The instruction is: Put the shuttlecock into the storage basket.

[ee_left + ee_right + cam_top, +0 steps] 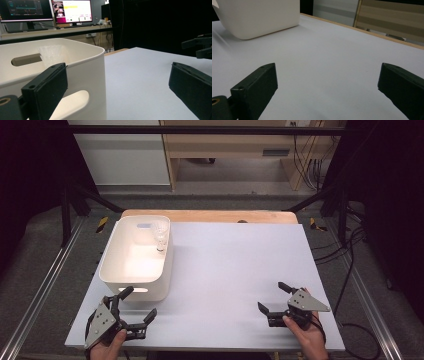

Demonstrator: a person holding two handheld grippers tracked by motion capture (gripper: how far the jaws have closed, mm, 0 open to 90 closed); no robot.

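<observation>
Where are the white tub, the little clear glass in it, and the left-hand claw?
white tub (116, 251), high view, on its left wall.
clear glass (160, 238), high view, on its body, by the tub's far right corner.
left gripper (134, 306), high view, midway between its open fingertips.

Left gripper (140, 302) low at my near-left, jaws spread wide, nothing between them, pointing forward and right. Right gripper (272, 296) low at near-right, jaws equally wide apart, empty, angled left. My hands grip both from behind, well apart.
</observation>
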